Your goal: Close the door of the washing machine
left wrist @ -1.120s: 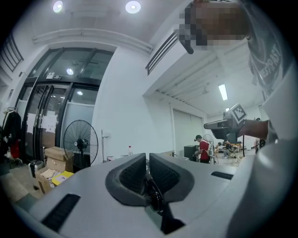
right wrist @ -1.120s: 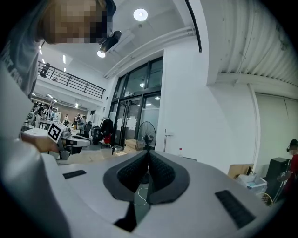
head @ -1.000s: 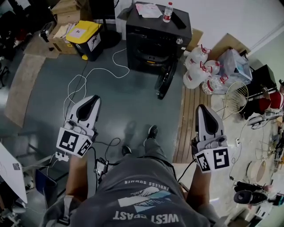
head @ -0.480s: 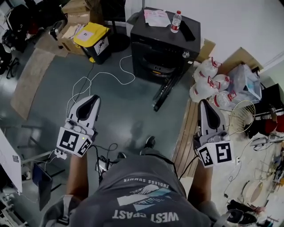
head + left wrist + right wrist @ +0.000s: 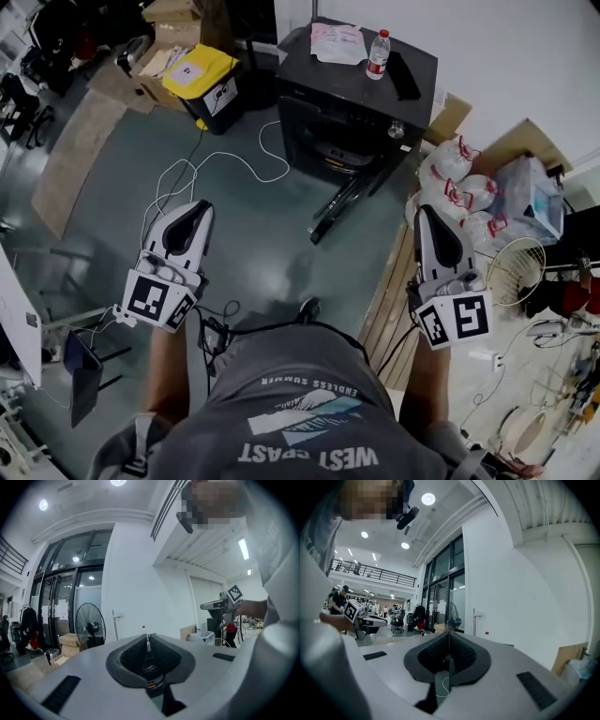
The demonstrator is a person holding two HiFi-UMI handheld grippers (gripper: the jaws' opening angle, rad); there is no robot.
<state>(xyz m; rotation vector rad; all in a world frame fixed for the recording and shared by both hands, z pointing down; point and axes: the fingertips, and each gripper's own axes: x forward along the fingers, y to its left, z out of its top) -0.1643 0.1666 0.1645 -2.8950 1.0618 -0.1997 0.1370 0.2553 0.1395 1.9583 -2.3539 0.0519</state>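
Note:
A black washing machine (image 5: 361, 98) stands at the top of the head view against the white wall. Its round door (image 5: 336, 208) hangs open, swung out toward me on the floor side. A water bottle (image 5: 379, 53), a paper and a dark remote lie on its top. My left gripper (image 5: 190, 215) is held over the grey floor at the left, shut and empty. My right gripper (image 5: 433, 218) is at the right, over the wooden strip, also shut with nothing in it. Both are well short of the machine. In the left gripper view (image 5: 148, 641) the jaws meet, and only the bottle (image 5: 144, 629) shows past them.
A white cable (image 5: 225, 169) loops across the floor in front of the machine. A yellow-lidded box (image 5: 202, 80) and cardboard boxes stand at the left of it. Large water jugs (image 5: 457, 178), bags and a wire fan guard (image 5: 517, 270) crowd the right.
I have walked closer to the washing machine, so it sits larger and more to the right. Both grippers stayed shut and kept their place in front of my body.

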